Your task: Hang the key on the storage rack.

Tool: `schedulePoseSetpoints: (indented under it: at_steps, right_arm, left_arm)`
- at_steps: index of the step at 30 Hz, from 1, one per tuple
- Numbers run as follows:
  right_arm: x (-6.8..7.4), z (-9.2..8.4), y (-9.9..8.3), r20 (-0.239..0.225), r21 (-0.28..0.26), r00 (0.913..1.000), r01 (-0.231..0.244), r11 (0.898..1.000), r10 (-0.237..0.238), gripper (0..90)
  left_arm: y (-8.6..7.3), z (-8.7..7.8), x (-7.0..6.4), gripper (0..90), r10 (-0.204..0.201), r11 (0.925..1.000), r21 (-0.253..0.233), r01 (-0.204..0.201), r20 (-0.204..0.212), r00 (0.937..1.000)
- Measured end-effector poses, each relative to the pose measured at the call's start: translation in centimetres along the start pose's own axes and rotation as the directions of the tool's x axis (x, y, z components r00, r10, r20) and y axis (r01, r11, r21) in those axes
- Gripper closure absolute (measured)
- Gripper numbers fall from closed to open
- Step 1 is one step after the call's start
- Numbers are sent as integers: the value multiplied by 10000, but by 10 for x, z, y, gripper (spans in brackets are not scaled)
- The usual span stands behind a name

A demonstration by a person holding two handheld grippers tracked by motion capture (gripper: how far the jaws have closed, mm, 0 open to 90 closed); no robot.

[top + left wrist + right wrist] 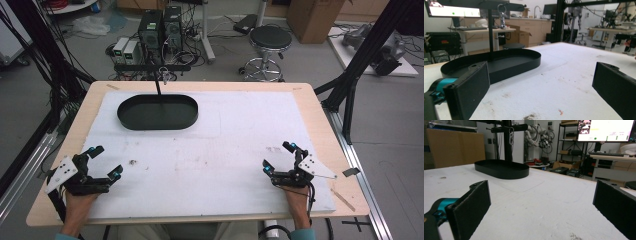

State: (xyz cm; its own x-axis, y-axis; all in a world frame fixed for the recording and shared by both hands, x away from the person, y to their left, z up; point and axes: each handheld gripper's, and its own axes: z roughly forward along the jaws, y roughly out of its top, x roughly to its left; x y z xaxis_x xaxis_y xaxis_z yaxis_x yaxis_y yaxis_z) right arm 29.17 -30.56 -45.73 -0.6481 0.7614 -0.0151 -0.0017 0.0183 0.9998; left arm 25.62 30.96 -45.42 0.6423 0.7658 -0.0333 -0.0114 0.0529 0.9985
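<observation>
The black oval tray [157,112] sits on the white mat [225,150] toward the table's far left, with an upright post [159,87] rising from its far side and a metal clip [502,15] hanging from the crossbar. The left gripper [104,161] rests nearer than the tray, jaws wide apart and empty. The right gripper [278,156] lies well right of the tray, also spread open, holding nothing.

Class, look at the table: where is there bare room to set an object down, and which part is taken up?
The white mat is bare between the left gripper and right gripper, and across its right half up to the far edge. The far left is taken by the black oval tray with its upright stand.
</observation>
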Motion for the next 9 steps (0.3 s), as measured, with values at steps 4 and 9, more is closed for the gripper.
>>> schedulePoseSetpoints:
  at_steps: [4, 9]
  right_arm:
    - [0, 0, 0, -21, 21, 9999, -143, 9999, 143, 6]
    - [0, 0, 0, 55, -7, 10000, 40, 10000, -40, 6]
  left_arm:
    - [-4, 1, 0, 17, 100, 9999, -57, -101, -50, 9999]
    - [-4, 1, -2, 17, 301, 9995, -9, -301, -149, 9994]
